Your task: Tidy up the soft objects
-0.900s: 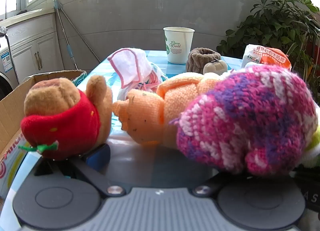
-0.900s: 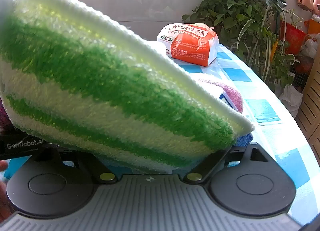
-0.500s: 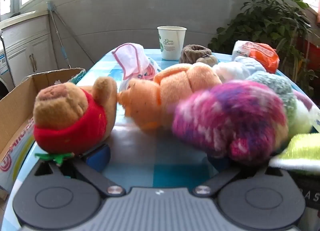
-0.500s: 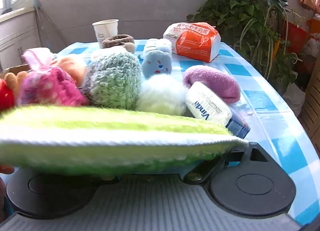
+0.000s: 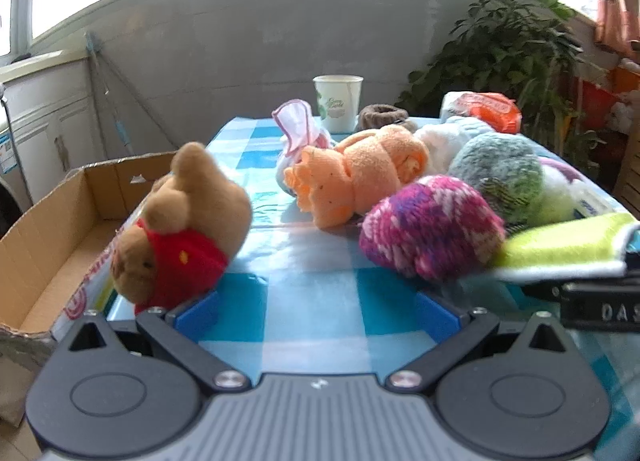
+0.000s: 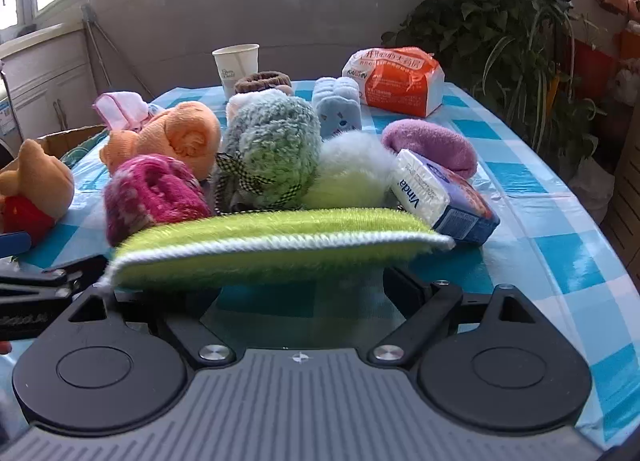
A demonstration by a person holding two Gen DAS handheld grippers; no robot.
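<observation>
The counter (image 6: 560,197) carries a blue-and-white checked cover and holds a loose cluster of soft objects. An open cardboard box (image 5: 60,221) stands at its left edge. A grey wall, windows and a leafy plant (image 6: 492,13) lie behind.

The green-and-white knitted pad (image 6: 272,249) is the largest soft item. It lies flat across the front of the right hand-held gripper (image 6: 304,281), over both fingers; the jaws stand fully apart and do not clamp it.

Behind the pad, from left to right: a brown bear in red (image 5: 180,237), a pink-and-purple knitted ball (image 5: 432,225), an orange plush (image 5: 360,177), a grey-green fluffy ball (image 6: 276,149), a pale fluffy ball (image 6: 352,173) and a purple plush (image 6: 432,145). A tissue pack (image 6: 436,193) leans beside the pale ball. An orange bag (image 6: 396,77) and a paper cup (image 6: 236,61) stand at the far end.

The left hand-held gripper (image 5: 316,309) is released, with bare counter between its blue fingers (image 5: 198,311). The bear lies just beside its left finger.
</observation>
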